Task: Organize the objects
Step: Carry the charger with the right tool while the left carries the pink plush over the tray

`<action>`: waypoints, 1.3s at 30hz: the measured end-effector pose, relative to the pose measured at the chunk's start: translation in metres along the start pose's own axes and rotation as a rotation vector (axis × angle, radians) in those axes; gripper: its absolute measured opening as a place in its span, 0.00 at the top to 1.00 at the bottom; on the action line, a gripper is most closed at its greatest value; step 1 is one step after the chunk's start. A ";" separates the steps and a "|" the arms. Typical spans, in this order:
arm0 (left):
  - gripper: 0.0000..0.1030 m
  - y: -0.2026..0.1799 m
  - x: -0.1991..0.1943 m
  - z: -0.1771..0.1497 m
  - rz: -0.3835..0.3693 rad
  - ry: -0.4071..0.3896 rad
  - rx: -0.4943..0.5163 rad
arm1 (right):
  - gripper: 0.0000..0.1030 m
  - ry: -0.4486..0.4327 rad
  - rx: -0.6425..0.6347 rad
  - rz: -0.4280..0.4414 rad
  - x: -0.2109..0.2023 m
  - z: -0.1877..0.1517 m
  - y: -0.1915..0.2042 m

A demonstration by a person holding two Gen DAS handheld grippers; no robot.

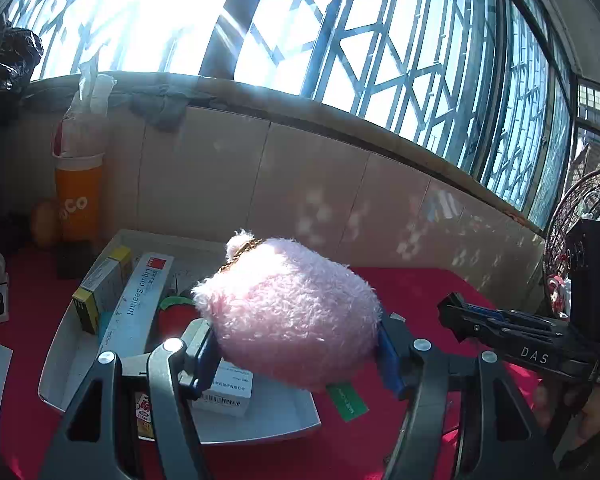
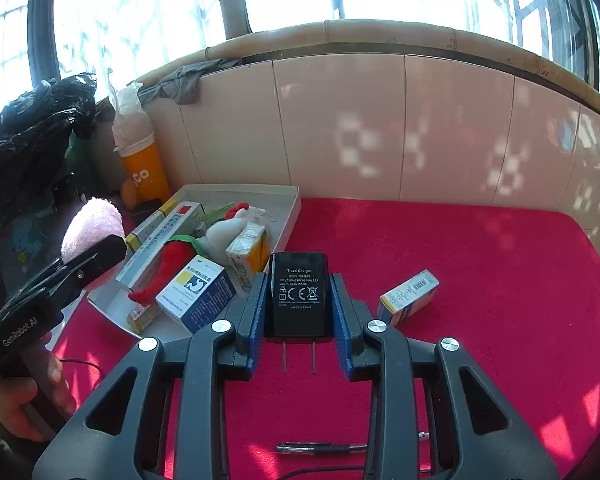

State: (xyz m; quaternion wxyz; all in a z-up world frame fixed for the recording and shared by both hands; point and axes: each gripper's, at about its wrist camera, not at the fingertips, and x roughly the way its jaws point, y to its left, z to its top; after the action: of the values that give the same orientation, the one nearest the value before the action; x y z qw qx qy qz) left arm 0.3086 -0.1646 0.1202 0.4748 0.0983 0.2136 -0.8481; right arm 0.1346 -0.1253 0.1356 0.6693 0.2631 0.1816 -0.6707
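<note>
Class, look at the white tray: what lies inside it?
Inside the tray: a sealant box, a red plush, a blue-and-white box, a yellow carton and a white toy. Whatever lies beneath them is covered.

A pink plush toy point(image 1: 288, 312) hides the middle of the white tray point(image 1: 260, 424) in the left wrist view. At 6 o'clock in the right wrist view, gripper frames cover parts of a pen point(image 2: 320, 448). The charger's point(image 2: 299, 294) finest label print is illegible.

Fluffy pink plush toy point(image 1: 288, 312), matt black plastic charger point(image 2: 299, 294), red cloth-like table cover point(image 2: 480, 280), probably cardboard tray point(image 2: 290, 216).
</note>
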 end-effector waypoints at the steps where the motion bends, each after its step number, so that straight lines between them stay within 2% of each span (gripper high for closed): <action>1: 0.36 0.003 0.000 0.000 0.003 0.000 -0.006 | 0.72 0.002 -0.008 0.003 0.002 0.002 0.003; 9: 0.36 0.031 -0.008 0.003 0.037 -0.020 -0.043 | 0.72 0.023 -0.038 0.037 0.022 0.018 0.023; 14: 0.36 0.065 -0.021 0.018 0.111 -0.058 -0.070 | 0.72 0.063 -0.070 0.081 0.042 0.026 0.042; 17: 0.36 0.083 -0.017 0.027 0.136 -0.040 -0.066 | 0.72 0.087 -0.092 0.121 0.056 0.030 0.058; 24: 0.36 0.105 0.024 0.057 0.152 0.034 -0.039 | 0.72 0.126 -0.121 0.155 0.102 0.042 0.090; 27: 0.35 0.105 0.054 0.066 0.184 0.074 0.021 | 0.72 0.147 -0.126 0.141 0.122 0.043 0.098; 30: 0.35 0.100 0.084 0.063 0.242 0.133 0.103 | 0.72 0.172 -0.108 0.135 0.139 0.043 0.101; 33: 0.35 0.099 0.100 0.058 0.277 0.159 0.138 | 0.72 0.178 -0.106 0.121 0.149 0.042 0.104; 39: 0.35 0.107 0.114 0.053 0.348 0.196 0.130 | 0.71 0.129 -0.160 0.082 0.145 0.041 0.114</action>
State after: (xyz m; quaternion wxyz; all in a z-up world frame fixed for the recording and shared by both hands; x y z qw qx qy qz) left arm 0.3408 -0.3252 0.0961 0.5838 0.2462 0.1836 -0.7515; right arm 0.2487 -0.2706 0.0941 0.7018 0.2589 0.2664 -0.6078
